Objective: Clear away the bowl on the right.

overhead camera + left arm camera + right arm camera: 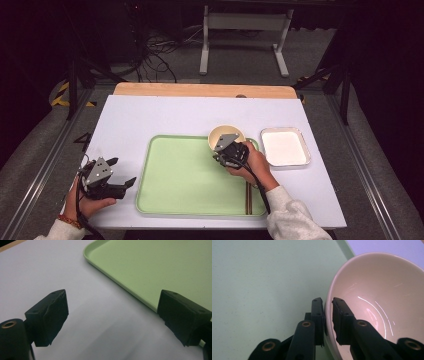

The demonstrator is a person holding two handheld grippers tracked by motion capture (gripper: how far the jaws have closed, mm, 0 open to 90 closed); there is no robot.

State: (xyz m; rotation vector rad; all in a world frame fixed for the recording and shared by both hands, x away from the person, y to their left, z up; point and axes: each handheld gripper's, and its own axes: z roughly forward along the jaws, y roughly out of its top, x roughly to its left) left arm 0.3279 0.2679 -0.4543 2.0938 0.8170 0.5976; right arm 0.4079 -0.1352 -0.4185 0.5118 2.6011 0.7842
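Bowl rim sits between right gripper fingers.

A cream-coloured bowl, glossy and empty inside, sits at the far right corner of a pale green tray. Its near rim stands between the two black jaws of the right gripper, one jaw outside the wall, the other inside. Light streaks glint on its inner wall.
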